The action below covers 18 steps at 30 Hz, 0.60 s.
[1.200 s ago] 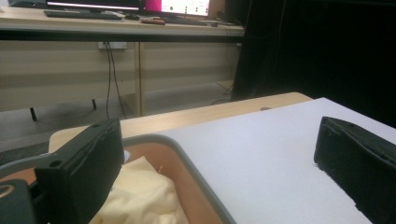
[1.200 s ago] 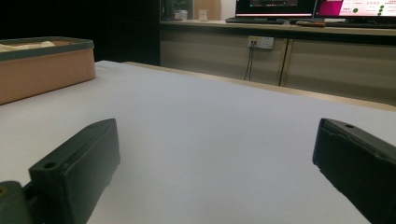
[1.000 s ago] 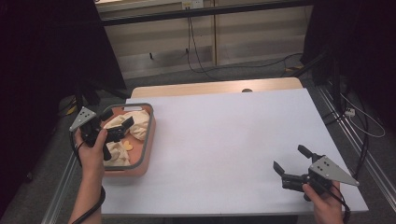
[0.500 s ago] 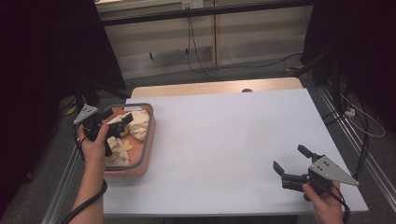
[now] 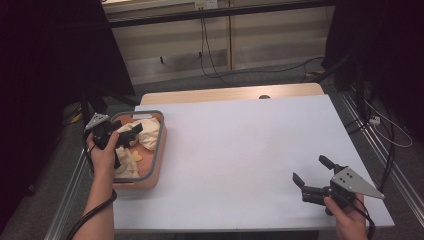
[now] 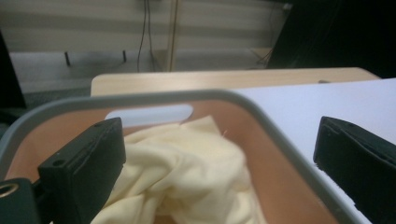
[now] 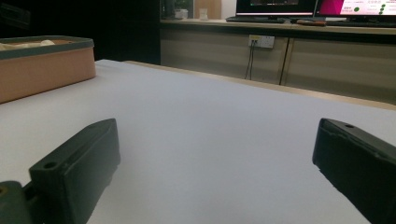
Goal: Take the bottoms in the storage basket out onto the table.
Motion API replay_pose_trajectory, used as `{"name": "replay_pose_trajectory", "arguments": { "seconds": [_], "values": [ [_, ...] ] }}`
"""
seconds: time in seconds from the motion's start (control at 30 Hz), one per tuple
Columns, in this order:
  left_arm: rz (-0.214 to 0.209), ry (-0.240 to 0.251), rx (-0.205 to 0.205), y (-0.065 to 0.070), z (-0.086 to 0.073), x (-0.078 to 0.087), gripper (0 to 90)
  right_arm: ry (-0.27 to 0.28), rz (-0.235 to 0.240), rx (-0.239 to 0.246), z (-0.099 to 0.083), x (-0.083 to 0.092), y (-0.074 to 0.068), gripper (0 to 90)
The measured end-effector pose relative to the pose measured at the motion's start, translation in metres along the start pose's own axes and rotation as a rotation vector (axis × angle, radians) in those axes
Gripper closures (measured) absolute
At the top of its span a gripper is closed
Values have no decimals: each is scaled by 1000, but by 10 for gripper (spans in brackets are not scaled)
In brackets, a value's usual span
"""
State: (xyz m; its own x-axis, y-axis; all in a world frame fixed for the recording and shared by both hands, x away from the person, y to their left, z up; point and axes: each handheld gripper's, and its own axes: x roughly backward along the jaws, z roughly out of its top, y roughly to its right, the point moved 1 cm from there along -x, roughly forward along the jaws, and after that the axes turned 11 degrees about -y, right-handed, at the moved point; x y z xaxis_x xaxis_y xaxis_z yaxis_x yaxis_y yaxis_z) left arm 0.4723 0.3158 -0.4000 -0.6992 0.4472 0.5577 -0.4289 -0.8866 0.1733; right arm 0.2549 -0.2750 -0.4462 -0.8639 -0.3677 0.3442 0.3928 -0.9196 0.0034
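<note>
The left claw (image 5: 125, 136) hangs spread over the cream cloth (image 5: 146, 135) bunched in the basket (image 5: 159, 150) — a shallow pinch could snag one fold (or the rim) — while the right claw (image 5: 310, 172) rests spread above the surface (image 5: 240, 150).

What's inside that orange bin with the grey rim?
The bin holds crumpled pale yellow cloth, bunched in folds. The left gripper hovers over it, jaws open. Whatever lies beneath the cloth, and most of the bin's floor, is covered.
</note>
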Motion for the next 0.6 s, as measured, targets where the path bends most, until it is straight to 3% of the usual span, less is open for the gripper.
{"name": "replay_pose_trajectory", "arguments": {
  "seconds": [0.13, 0.23, 0.47, 0.6],
  "values": [
    [11, -30, 13, -3, -1, -7, 30, 1, 1, 2, 0, 0, 0, 4],
    [17, -82, 7, -4, -2, -14, 30, 0, 1, 0, 0, 0, 1, 4],
    [63, -157, 34, -12, -10, -27, 46, 0, 0, -5, -1, 0, 2, 4],
    [76, -181, 12, -13, -13, -32, 50, -3, 1, -8, -1, 0, 3, 5]
  ]
}}
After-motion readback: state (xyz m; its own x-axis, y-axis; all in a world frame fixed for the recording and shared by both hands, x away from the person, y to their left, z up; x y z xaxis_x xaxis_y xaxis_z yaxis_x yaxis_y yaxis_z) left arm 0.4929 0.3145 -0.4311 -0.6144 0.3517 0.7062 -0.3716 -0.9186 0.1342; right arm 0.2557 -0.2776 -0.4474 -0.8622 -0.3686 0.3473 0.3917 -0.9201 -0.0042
